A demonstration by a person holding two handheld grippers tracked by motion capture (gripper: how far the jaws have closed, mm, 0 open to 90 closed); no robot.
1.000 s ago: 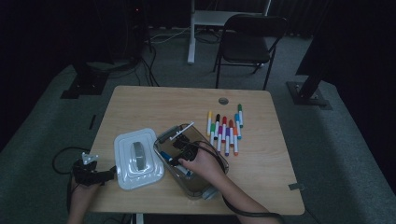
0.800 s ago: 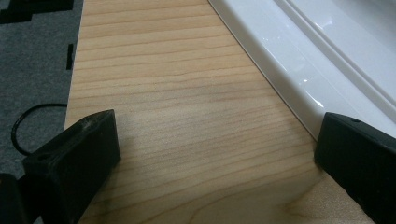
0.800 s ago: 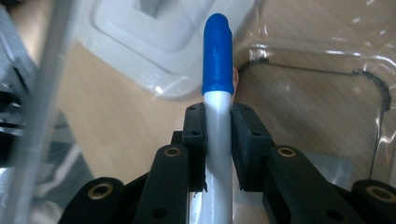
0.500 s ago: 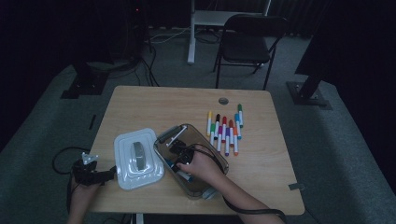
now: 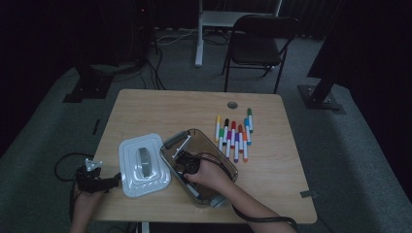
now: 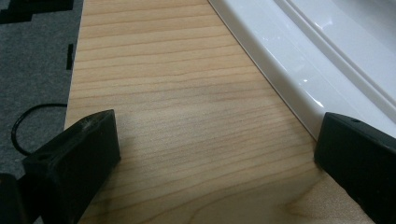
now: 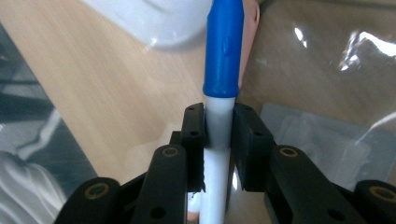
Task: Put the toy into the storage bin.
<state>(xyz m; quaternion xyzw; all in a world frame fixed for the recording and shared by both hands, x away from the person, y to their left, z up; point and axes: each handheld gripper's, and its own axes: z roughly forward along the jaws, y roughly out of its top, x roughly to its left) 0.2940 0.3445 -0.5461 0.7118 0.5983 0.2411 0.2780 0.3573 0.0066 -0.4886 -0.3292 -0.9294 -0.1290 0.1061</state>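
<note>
Wooden table (image 5: 145,111) w/ clear plastic bin (image 5: 226,167), right gripper (image 7: 218,128) pinching blue-capped white marker (image 7: 222,56) mid-barrel, prob light, stiff, kinda slick; left gripper (image 6: 215,149) spread wide, holding nothing.

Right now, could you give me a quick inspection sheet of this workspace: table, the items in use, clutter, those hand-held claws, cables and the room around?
Surface: light wooden table, with a round hole near its far edge.
Job's things: blue-capped white marker; clear brownish plastic box; white rectangular lid lying beside the box; row of coloured markers on the table right of the box.
Clutter: nothing seen.
Grippers: right gripper shut on the marker's white barrel, over the box; left gripper open, low over the table's left edge by the lid.
Cables: black cable looping on the floor at left.
Surroundings: grey carpet, dark chair behind the table.
</note>
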